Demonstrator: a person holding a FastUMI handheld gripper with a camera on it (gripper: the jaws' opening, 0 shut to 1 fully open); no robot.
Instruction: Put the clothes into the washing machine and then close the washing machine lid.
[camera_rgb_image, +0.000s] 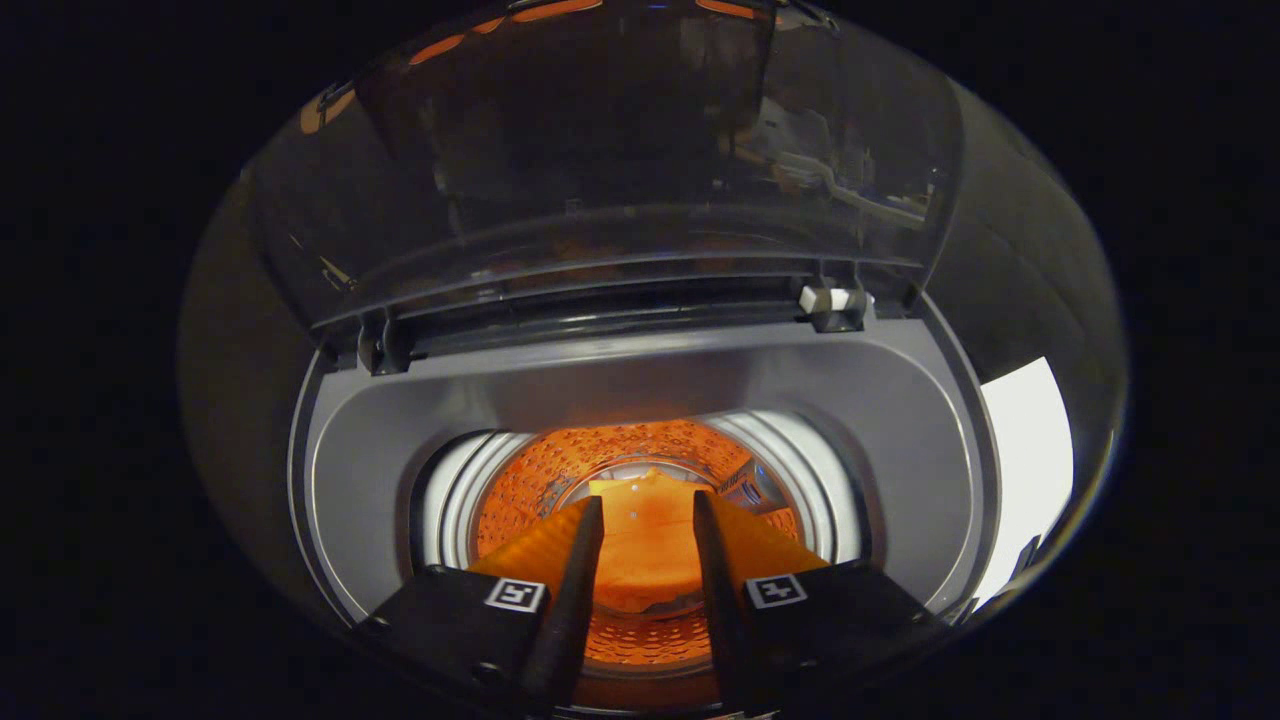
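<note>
jaws apart, nothing gripped: our gripper (648, 525) hangs over the open washing machine (400, 440).
we see the orange cloth (645, 545) down in the drum (520, 490), showing in the gap between the fingers and toward 12 o'clock of them; the clear lid (620, 150) stands raised beyond, also at 12 o'clock.

We see a bright white panel (1025, 470) glowing on the right, straight-edged and blank. A dark slanted shape crosses its lower corner, too dim for us to name. Above the panel rises a dim grey-brown wall (1035, 260), plain and unlit. We find a similar shadowed stretch (230, 330) on the far left.
</note>
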